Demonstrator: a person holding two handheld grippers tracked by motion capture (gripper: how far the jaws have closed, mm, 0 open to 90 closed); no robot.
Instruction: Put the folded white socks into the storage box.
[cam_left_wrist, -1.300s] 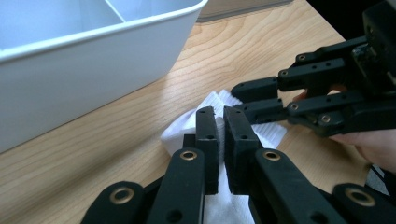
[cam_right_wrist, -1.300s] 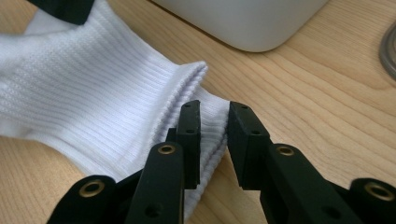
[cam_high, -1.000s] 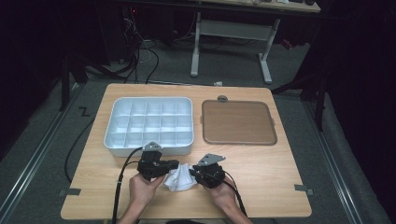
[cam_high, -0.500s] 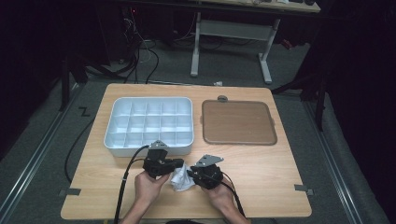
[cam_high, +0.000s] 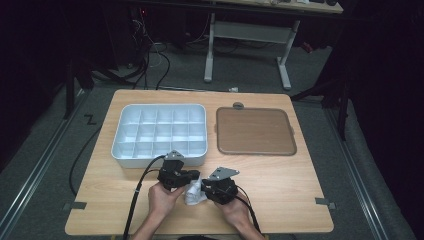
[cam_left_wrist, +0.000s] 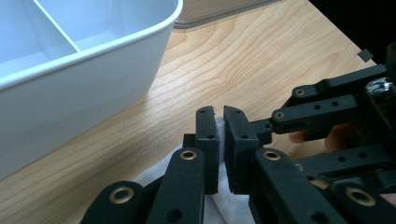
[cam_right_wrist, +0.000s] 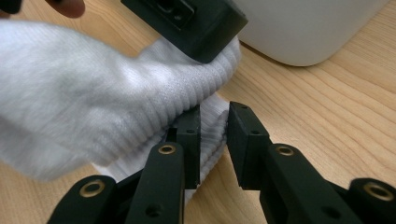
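A white ribbed sock (cam_high: 194, 194) lies bunched on the wooden table (cam_high: 280, 175), just in front of the white compartment tray (cam_high: 159, 134), near the tray's right front corner. The person's two hands come in from the near edge and meet over the sock, each holding a gripper.

The left gripper (cam_left_wrist: 219, 135) is clamped on the sock: its jaws are nearly together with a thin fold of white fabric pinched between them, and the tray's rounded white wall (cam_left_wrist: 84, 88) rises close beside it. In the high view this gripper (cam_high: 186, 176) sits just in front of the tray, touching the sock's left side.

The right gripper (cam_right_wrist: 214, 140) has a ribbed edge of the sock between its jaws; the jaws have just been opening a little, and a narrow gap shows between the fabric and the right-hand jaw, so the pads do not press on it. In the high view it (cam_high: 205, 189) is at the sock's right side.

A brown tray (cam_high: 255, 131) lies to the right of the compartment tray, well apart from the sock.
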